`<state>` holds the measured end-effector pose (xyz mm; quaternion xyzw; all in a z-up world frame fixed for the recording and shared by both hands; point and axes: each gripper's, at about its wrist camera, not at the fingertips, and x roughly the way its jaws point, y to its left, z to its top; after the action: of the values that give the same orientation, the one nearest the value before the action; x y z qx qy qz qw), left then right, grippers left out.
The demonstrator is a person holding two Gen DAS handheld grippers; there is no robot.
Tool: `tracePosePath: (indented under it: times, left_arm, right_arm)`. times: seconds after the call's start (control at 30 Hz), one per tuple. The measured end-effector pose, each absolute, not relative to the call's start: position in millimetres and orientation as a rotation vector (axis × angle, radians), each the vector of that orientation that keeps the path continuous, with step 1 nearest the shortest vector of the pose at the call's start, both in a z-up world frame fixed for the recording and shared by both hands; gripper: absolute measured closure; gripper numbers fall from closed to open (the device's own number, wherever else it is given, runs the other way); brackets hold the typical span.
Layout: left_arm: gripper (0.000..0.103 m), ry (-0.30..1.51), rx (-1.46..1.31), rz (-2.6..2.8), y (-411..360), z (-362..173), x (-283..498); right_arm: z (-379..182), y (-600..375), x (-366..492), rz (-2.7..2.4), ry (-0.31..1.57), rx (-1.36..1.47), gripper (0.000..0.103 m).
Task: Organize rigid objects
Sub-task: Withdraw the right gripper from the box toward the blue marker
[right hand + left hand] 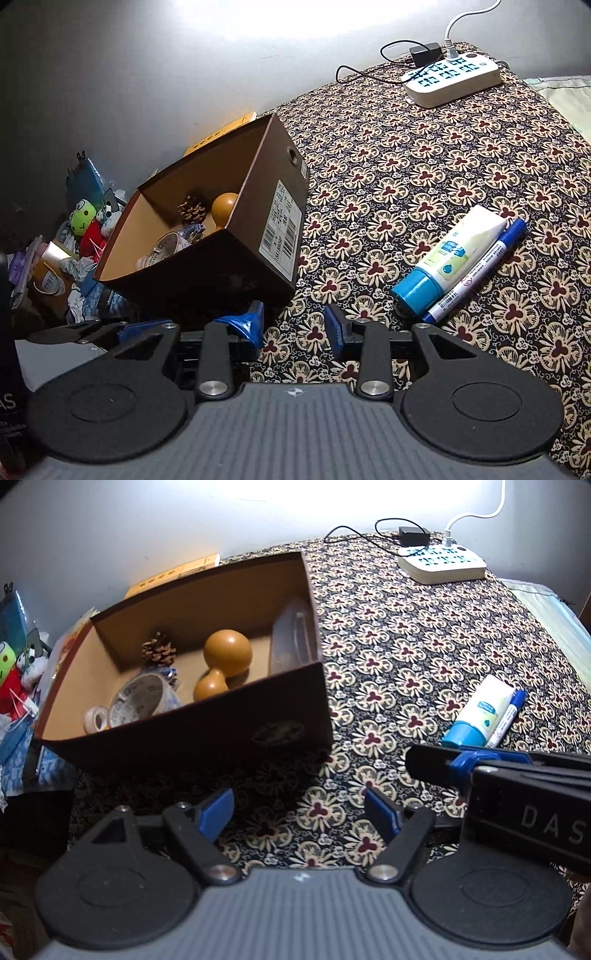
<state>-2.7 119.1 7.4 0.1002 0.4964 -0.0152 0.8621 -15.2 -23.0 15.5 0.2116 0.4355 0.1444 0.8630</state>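
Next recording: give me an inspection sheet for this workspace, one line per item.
Surface: floral patterned cloth.
Job's things: brown cardboard box holding a wooden gourd, pine cone, clock, tape roll and a clear plastic piece; cream tube with blue cap and blue marker lie touching on the cloth.
Clutter: toys and packaging left of the box.
Grippers: left claw open, empty; right claw open, empty.
Cables: white power strip with black adapter, black and white leads.
Surroundings: plain wall.

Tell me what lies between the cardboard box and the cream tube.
Only bare patterned tablecloth separates the cardboard box from the cream tube; the right wrist view shows it best.
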Motion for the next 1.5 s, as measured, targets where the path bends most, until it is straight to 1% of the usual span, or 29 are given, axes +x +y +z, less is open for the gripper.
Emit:
tracePosePath:
  times: [0.77, 1.07, 1.23, 1.43, 1.47, 1.5]
  left_arm:
    - [0.024, 1.134, 0.279, -0.105, 67.4, -27.6, 0.1]
    - [0.024, 1.156, 0.227, -0.181, 64.2, -36.3, 6.3]
    - [0.024, 1.144, 0.176, -0.254, 58.7, -33.4, 12.6]
    - [0.024, 1.063, 0.155, -0.448, 29.4, -24.8, 13.2]
    - [0.026, 1.054, 0.16, -0.483, 21.7, -25.8, 13.3]
    - [0.03, 1.047, 0.169, -0.507, 15.0, -27.4, 13.4]
  right_arm:
    - [-23.8, -86.8, -25.3, 0.214, 0.984, 0.557, 0.084]
    - [-33.8, -124.0, -30.8, 0.133, 0.984, 0.592, 0.084]
    - [-42.5, -154.6, -30.0, 0.056, 0.989, 0.664, 0.084]
    - [-43.1, -178.2, -24.2, 0.026, 0.967, 0.711, 0.084]
    - [-43.7, -181.2, -23.2, 0.024, 0.968, 0.719, 0.084]
    - [-44.3, -183.0, -21.7, 0.024, 0.969, 0.727, 0.085]
